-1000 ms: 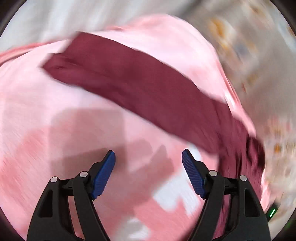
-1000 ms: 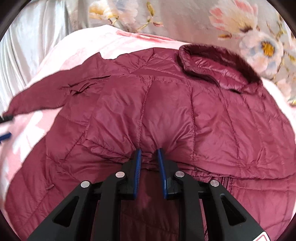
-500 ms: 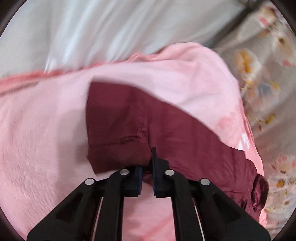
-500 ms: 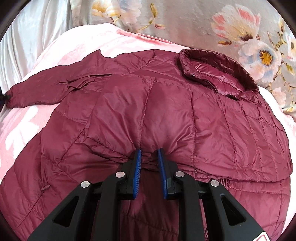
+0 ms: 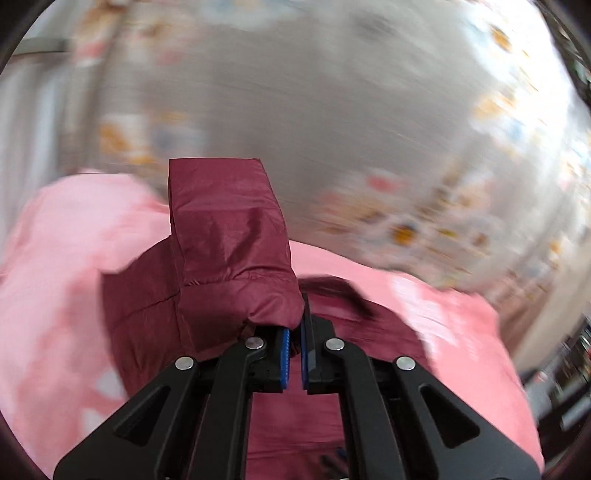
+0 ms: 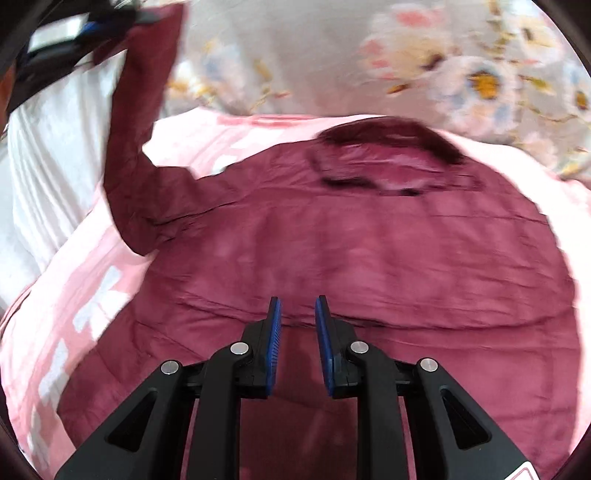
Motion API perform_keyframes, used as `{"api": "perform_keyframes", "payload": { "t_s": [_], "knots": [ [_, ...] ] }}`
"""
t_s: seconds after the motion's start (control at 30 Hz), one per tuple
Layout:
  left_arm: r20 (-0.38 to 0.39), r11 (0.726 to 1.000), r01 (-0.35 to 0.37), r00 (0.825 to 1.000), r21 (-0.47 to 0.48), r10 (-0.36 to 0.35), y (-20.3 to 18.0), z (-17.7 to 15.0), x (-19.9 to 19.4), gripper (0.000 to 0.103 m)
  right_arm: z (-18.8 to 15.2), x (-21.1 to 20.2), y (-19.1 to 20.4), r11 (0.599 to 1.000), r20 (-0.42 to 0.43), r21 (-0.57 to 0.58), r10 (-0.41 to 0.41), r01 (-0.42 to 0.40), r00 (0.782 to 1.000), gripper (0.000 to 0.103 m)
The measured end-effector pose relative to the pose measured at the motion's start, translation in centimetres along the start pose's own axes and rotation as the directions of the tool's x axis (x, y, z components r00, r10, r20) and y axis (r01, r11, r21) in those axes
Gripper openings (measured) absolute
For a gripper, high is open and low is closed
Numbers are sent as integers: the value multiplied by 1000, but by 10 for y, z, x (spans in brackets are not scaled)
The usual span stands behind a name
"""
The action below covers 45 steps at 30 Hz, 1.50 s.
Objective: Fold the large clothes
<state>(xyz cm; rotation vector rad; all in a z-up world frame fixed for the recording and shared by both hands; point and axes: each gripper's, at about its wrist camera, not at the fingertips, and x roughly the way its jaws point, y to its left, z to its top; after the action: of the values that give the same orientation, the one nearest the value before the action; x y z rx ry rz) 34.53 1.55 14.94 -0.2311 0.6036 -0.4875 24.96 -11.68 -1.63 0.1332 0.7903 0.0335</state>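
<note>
Left gripper [image 5: 293, 341]: a second ago its jaws stood wide over the sleeve on the pink bedspread [image 5: 66, 332]. They have since closed on the cuff end, and the sleeve [image 5: 229, 243] is now lifted clear of the bed, standing up from the jaws with its end flopped forward. The right wrist view confirms it: the left gripper [image 6: 92, 26] is high in the top-left corner and the sleeve [image 6: 136, 129] hangs from it down to the shoulder.

Right gripper [image 6: 297, 325]: jaws part open, narrow gap. Earlier they pinched a ridge of the jacket's front. Now the pads sit just above the fabric with nothing visibly between them, so the pinch looks lost or released; blur makes this uncertain.

Jacket [image 6: 369, 258]: maroon quilted, spread front-up on the bed, collar [image 6: 388, 136] at the far end towards the floral cover [image 6: 480, 74].

Reading: the first fold has begun, with the sleeve likely to be carried across the body. The body is no longer pinned, so it may drag.

Containers: none in view. The jacket lies straight on the bedspread.
</note>
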Motion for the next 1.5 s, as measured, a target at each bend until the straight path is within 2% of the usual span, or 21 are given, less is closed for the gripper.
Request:
{"api": "perform_keyframes", "payload": {
  "t_s": [0.13,0.23,0.3,0.37,0.4,0.43,0.5,0.57,0.6,0.67,0.77,0.87,1.0,1.1,1.13,1.2,1.27,1.3,1.4,1.47,1.5],
  "knots": [
    [-124,993,113,986,41,-107,-70,-28,61,3,-16,-27,-50,994,6,86,-75,74,997,20],
    [-216,990,136,969,39,-124,-99,-61,104,5,-33,-41,-86,978,-13,150,-143,144,990,20],
    [-295,991,132,948,30,-118,-110,-87,133,16,-45,-45,-106,967,-33,193,-161,164,986,20],
    [-353,990,142,926,2,-132,-116,-106,150,51,-56,-48,-122,958,-51,228,-170,177,984,20],
    [-364,988,153,919,-25,-152,-116,-112,155,59,-59,-49,-126,955,-56,235,-174,182,983,21],
    [-355,986,160,920,-45,-165,-114,-113,155,67,-61,-50,-131,951,-57,245,-179,187,982,21],
    [-317,981,182,928,-70,-194,-102,-108,139,75,-60,-52,-138,948,-47,264,-171,177,984,38],
    [-256,977,195,943,-87,-212,-79,-95,114,91,-52,-57,-140,950,-15,275,-149,147,989,46],
    [-233,977,190,950,-95,-207,-67,-93,102,91,-46,-58,-139,953,-2,272,-140,135,990,48],
    [-196,983,126,969,-134,-151,-25,-86,84,91,-34,-60,-140,957,20,269,-119,109,993,54],
    [-201,964,29,976,-266,-85,43,-90,77,91,-13,-48,-152,951,36,299,-91,76,995,56],
    [-235,898,-37,969,-438,-74,109,-108,79,86,1,-26,-171,934,18,350,-77,66,997,56],
    [-244,819,-60,965,-571,-99,159,-126,87,81,5,-2,-183,919,-24,386,-76,80,997,56],
    [-234,791,-76,968,-607,-87,176,-132,94,78,2,12,-185,914,-54,401,-51,68,997,55],
    [-231,779,-79,969,-622,-86,182,-133,96,76,2,14,-184,912,-58,405,-40,61,997,53],
    [-225,757,-78,970,-649,-94,193,-134,102,72,2,16,-182,915,-57,401,-33,53,998,31],
    [-243,741,-101,966,-664,-86,200,-135,110,65,5,14,-179,923,-54,380,-49,66,997,9],
    [-256,734,-114,963,-670,-84,202,-135,114,62,8,13,-180,925,-45,375,-51,64,998,5],
    [-288,721,-167,957,-672,-47,211,-134,117,38,22,-5,-181,935,22,352,-65,53,998,4],
    [-311,735,-218,950,-642,10,212,-128,116,16,33,-23,-180,945,78,321,-87,58,993,3],
    [-318,748,-234,948,-622,32,211,-123,115,12,38,-29,-180,949,97,310,-88,54,991,3]
  ]
}}
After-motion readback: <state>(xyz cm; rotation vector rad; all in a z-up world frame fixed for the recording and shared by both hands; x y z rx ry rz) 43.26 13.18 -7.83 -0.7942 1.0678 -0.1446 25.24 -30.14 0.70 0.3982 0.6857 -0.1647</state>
